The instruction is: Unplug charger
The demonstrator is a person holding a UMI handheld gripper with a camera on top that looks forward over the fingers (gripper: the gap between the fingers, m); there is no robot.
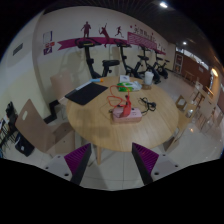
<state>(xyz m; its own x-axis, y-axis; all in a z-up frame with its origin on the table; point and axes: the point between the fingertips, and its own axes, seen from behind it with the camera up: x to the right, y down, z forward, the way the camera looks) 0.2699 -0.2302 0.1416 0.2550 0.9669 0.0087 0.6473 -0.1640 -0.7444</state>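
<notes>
Farthest left, a chair with a tan seat stands beside the round wooden table, drawn up near its rim. On the left part of the tabletop lies a flat dark rectangle, apparently a closed laptop (it could equally be a dark folder). Toward the middle of the table sits a white power strip with an orange-red cable looping over and behind it; whatever charger is plugged in there is too small to make out, so the strip is the nearest mark of its place. A green and white item rests at the far side of the table, beyond the strip. Behind the table, exercise bikes line a wall with a magenta band of sporting figures.

The gripper hangs short of the table's near edge, well apart from the strip. Its left pad and right pad stand wide apart, with only floor and table edge between them, grasping nothing.
</notes>
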